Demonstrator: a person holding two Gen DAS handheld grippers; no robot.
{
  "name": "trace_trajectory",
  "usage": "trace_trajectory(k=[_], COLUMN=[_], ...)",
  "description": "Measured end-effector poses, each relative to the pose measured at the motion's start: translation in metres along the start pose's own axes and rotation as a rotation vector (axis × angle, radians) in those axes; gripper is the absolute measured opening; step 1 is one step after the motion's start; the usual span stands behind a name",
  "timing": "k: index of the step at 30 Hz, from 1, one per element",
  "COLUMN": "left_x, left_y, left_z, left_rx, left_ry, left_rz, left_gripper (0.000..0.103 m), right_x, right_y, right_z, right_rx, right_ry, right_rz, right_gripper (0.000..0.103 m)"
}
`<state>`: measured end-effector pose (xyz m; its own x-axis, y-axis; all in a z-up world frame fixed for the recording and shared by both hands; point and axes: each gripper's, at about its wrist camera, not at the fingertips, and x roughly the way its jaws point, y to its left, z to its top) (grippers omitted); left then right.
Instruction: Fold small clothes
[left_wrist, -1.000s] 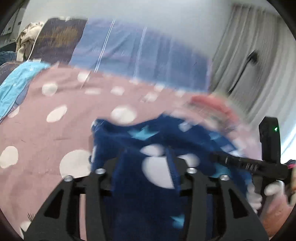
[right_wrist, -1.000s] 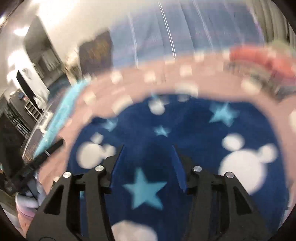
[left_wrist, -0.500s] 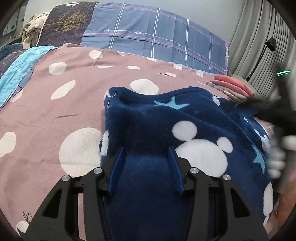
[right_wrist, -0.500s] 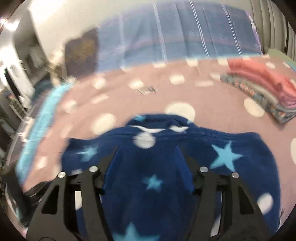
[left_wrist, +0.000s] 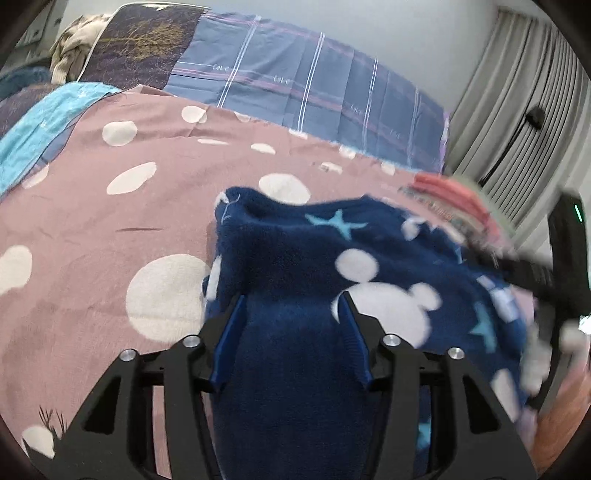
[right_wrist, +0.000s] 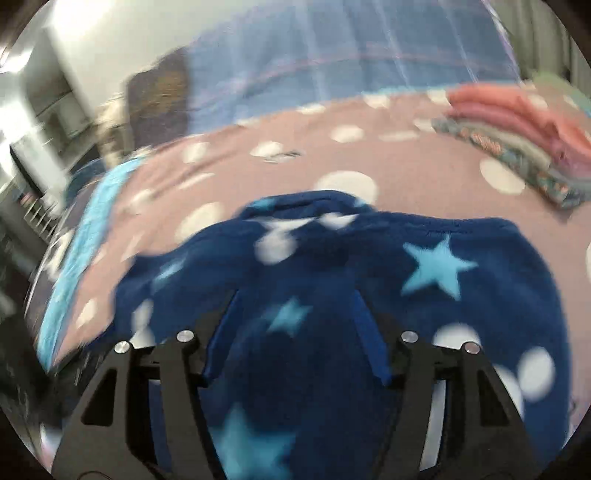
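Note:
A navy fleece garment (left_wrist: 314, 258) with white mouse heads and light blue stars lies bunched on the pink dotted bed cover (left_wrist: 92, 229). It also shows in the right wrist view (right_wrist: 424, 280). My left gripper (left_wrist: 291, 310) has its jaws apart with the fleece bulging up between them. My right gripper (right_wrist: 295, 306) also has its jaws apart over the fleece. The right gripper's black body shows blurred at the right edge of the left wrist view (left_wrist: 565, 266).
A stack of folded clothes (right_wrist: 517, 129), pink on top, sits at the right of the bed and shows in the left wrist view (left_wrist: 454, 199). A blue plaid pillow (left_wrist: 306, 96) and a dark pillow (left_wrist: 140, 40) lie at the head. Grey curtains (left_wrist: 517, 110) hang right.
Both grippers have shifted over the fleece, and the right one is still moving, so its view is blurred. The fleece has been drawn into a more bunched heap.

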<state>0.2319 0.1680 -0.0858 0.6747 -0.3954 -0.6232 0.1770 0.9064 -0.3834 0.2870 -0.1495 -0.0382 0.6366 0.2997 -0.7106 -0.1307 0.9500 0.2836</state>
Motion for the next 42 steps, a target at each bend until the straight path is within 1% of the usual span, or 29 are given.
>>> trace_trajectory(k=[2, 3, 5, 6, 9, 10, 11, 12, 13, 16, 18, 19, 21, 22, 24, 25, 26, 27, 28, 30, 31, 32, 33, 34, 35, 36, 38, 39, 42], left_x=[-0.018, -0.023, -0.039, -0.047, -0.071, -0.077, -0.085, -0.091, -0.097, -0.100, -0.087, -0.081, -0.053, -0.042, -0.009, 0.005, 0.019, 0.028, 0.037, 0.052, 0.057, 0.061, 0.062, 0.066, 0.065, 0.061, 0.047, 0.041, 0.023], left_y=[0.004, 0.004, 0.011, 0.017, 0.042, 0.051, 0.061, 0.067, 0.073, 0.080, 0.083, 0.084, 0.085, 0.085, 0.083, 0.082, 0.082, 0.081, 0.081, 0.083, 0.083, 0.081, 0.079, 0.078, 0.077, 0.076, 0.068, 0.061, 0.033], left_z=[-0.003, -0.005, -0.009, -0.011, -0.018, -0.021, -0.023, -0.026, -0.029, -0.031, -0.029, -0.027, -0.017, -0.015, -0.007, -0.004, 0.000, 0.005, 0.011, 0.015, 0.017, 0.020, 0.020, 0.020, 0.020, 0.022, 0.031, 0.036, 0.052], left_rx=[-0.026, -0.024, -0.023, -0.033, -0.088, -0.108, -0.136, -0.155, -0.178, -0.195, -0.201, -0.204, -0.198, -0.197, -0.202, -0.210, -0.220, -0.223, -0.236, -0.279, -0.294, -0.300, -0.310, -0.334, -0.348, -0.350, -0.309, -0.294, -0.256], left_ry=[-0.028, -0.034, -0.052, -0.061, -0.087, -0.093, -0.100, -0.106, -0.112, -0.089, -0.047, -0.025, 0.054, 0.085, 0.182, 0.214, 0.234, 0.226, 0.217, 0.227, 0.225, 0.225, 0.230, 0.249, 0.252, 0.246, 0.211, 0.194, 0.148], left_rz=[-0.009, 0.000, 0.020, 0.029, 0.070, 0.088, 0.106, 0.106, 0.088, 0.017, -0.057, -0.082, -0.168, -0.188, -0.262, -0.287, -0.300, -0.322, -0.361, -0.406, -0.420, -0.429, -0.427, -0.436, -0.444, -0.450, -0.463, -0.471, -0.511], left_gripper=[0.060, 0.061, 0.062, 0.062, 0.062, 0.062, 0.062, 0.062, 0.062, 0.063, 0.063, 0.063, 0.063, 0.063, 0.063, 0.063, 0.063, 0.063, 0.063, 0.063, 0.062, 0.057, 0.040, 0.032, 0.027, 0.025, 0.024, 0.024, 0.024], right_x=[-0.029, -0.044, -0.059, -0.068, -0.080, -0.083, -0.083, -0.081, -0.075, -0.055, -0.036, -0.023, -0.021, -0.022, -0.024, -0.025, -0.024, -0.023, -0.019, -0.010, -0.002, 0.003, 0.007, 0.013, 0.015, 0.014, 0.001, -0.011, -0.037], right_y=[0.027, 0.044, 0.071, 0.091, 0.138, 0.162, 0.173, 0.187, 0.203, 0.229, 0.239, 0.244, 0.248, 0.249, 0.248, 0.245, 0.244, 0.243, 0.243, 0.250, 0.258, 0.261, 0.264, 0.266, 0.267, 0.264, 0.252, 0.243, 0.222], right_z=[-0.025, -0.041, -0.066, -0.085, -0.132, -0.156, -0.170, -0.185, -0.200, -0.219, -0.226, -0.230, -0.232, -0.234, -0.236, -0.235, -0.234, -0.231, -0.227, -0.223, -0.221, -0.221, -0.222, -0.221, -0.219, -0.215, -0.203, -0.191, -0.166], right_rx=[-0.142, -0.234, -0.364, -0.454, -0.649, -0.742, -0.792, -0.852, -0.920, -1.019, -1.083, -1.123, -1.149, -1.164, -1.187, -1.180, -1.167, -1.152, -1.132, -1.123, -1.143, -1.164, -1.180, -1.190, -1.187, -1.176, -1.112, -1.056, -0.943], right_ry=[-0.010, -0.007, 0.000, -0.001, 0.009, 0.008, 0.008, 0.007, 0.005, -0.013, -0.023, -0.016, -0.029, -0.033, -0.038, -0.029, -0.020, -0.010, -0.003, -0.025, -0.060, -0.088, -0.111, -0.114, -0.121, -0.129, -0.134, -0.141, -0.169], right_rz=[0.029, 0.041, 0.057, 0.079, 0.162, 0.194, 0.204, 0.209, 0.199, 0.121, 0.016, -0.058, -0.085, -0.097, -0.109, -0.106, -0.102, -0.100, -0.106, -0.130, -0.154, -0.169, -0.179, -0.178, -0.192, -0.193, -0.129, -0.084, -0.009], right_gripper=[0.070, 0.071, 0.072, 0.073, 0.077, 0.077, 0.077, 0.077, 0.077, 0.077, 0.077, 0.078, 0.078, 0.078, 0.078, 0.078, 0.078, 0.078, 0.077, 0.077, 0.076, 0.070, 0.053, 0.047, 0.036, 0.028, 0.023, 0.022, 0.021])
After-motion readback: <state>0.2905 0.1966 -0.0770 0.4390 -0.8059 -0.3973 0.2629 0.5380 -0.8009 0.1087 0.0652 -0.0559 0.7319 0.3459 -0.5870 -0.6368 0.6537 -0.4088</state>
